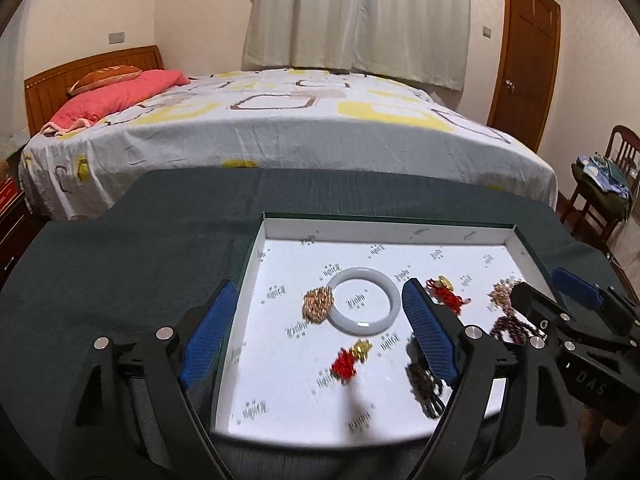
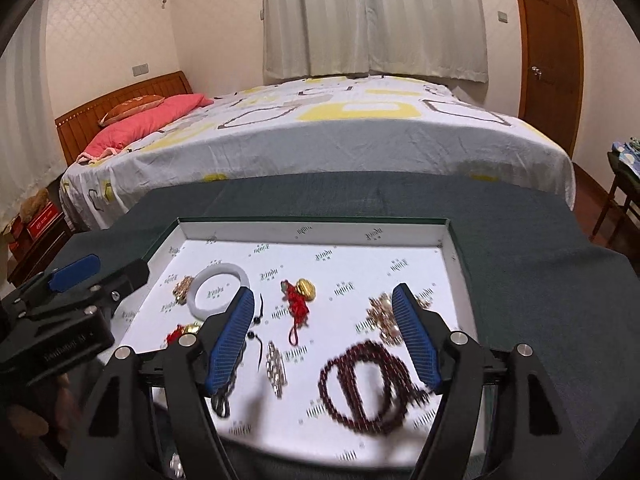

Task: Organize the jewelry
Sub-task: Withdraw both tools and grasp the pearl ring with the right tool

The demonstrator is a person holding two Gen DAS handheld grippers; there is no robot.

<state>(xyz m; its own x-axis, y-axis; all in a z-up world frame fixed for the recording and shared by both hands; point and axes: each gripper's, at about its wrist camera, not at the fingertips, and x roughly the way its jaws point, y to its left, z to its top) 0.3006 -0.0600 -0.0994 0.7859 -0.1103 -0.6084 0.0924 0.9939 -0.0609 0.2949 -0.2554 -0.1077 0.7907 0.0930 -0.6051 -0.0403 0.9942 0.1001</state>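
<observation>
Left gripper [image 1: 320,332], right gripper [image 2: 324,336] — jaws wide, empty; jewelry loose in tray [image 2: 312,229], lower frame — likely drop-off.

Blurred in the right wrist view: dark red bead strand [image 2: 362,388], its beads smeared. Partly hidden behind the left gripper's right finger [image 1: 430,336]: dark bead piece [image 1: 424,388]. Too small to read: tray [image 1: 400,228] lettering.
</observation>
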